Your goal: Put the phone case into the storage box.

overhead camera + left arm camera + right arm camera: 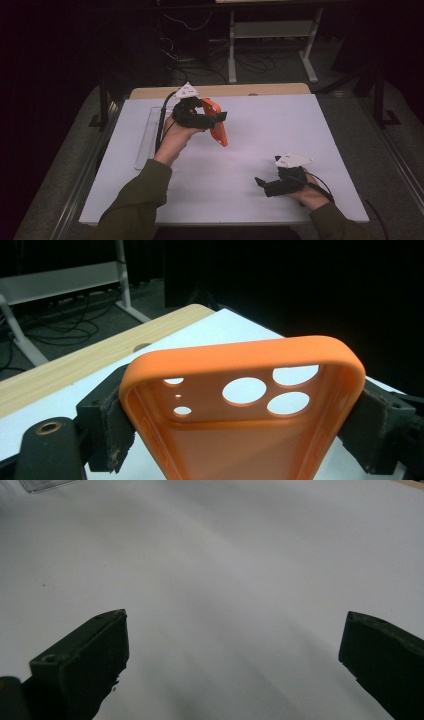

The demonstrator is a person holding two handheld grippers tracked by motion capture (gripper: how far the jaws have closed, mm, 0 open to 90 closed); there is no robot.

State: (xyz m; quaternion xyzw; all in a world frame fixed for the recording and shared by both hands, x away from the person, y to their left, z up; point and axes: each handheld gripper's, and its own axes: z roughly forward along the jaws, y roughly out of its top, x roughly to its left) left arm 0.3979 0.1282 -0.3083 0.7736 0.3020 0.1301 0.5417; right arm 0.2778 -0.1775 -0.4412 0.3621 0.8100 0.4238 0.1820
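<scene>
Left gripper view: an orange phone case (240, 405) is being clamped across its side rims by the left gripper (240, 430), held above the white desk (280, 130). Being light, flexible silicone, it is best gripped at the rims. The right gripper (272, 184) is being kept spread, empty.

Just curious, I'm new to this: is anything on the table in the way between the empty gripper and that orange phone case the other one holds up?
Nothing visible. The right gripper sits open low over bare white table; the left gripper holds the orange phone case lifted.
</scene>
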